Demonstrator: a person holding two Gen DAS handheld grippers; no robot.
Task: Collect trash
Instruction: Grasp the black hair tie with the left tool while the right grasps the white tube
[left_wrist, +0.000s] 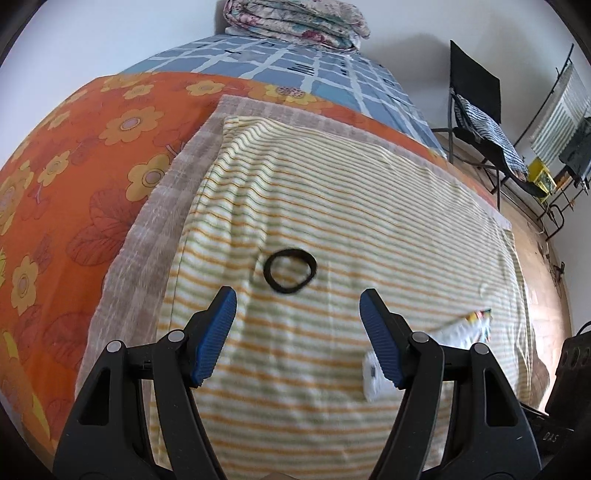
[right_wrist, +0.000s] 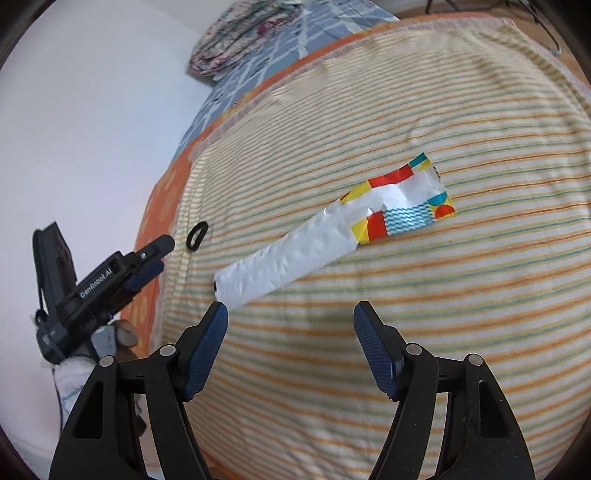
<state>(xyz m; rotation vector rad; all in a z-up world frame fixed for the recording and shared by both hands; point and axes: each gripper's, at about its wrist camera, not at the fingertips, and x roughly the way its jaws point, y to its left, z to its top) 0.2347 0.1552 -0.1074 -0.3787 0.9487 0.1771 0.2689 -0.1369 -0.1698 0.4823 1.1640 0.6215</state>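
Two bits of trash lie on the striped towel (right_wrist: 369, 332) spread over the bed (left_wrist: 74, 184): a flat white wrapper (right_wrist: 332, 229) with a bright colour-block end, and a black hair tie (left_wrist: 290, 271) further toward the wall side.

Right tongs (right_wrist: 290, 314) stand wide with nothing between them, hovering just short of the wrapper's white end. Left tongs (left_wrist: 298, 301) are also wide and empty, with the hair tie just ahead of the tips.

Risks, my read:
- The wrapper is thin and lies flat on soft cloth. The pads could pinch towel along with it, or slide over the foil without catching an edge. Coming in on the near white end at a shallow angle looks safer than straight down.
- The hair tie is a limp loop. Tips closing outside the ring would just squash it, and it could flick off the towel. One tip inside the loop would be better.
- The towel is loose on the bed, so dragging either item may bunch it and shift the other one.
- Both views are a little blurred, so aim is uncertain.

Writing: "GenRobot.AI" on the side of the left tongs' body, seen from the right wrist view. Small marks at the wrapper's corner are too small to read. Faint lettering on a dark box (left_wrist: 565, 406) at the left view's lower right edge isn't clear enough to trust.
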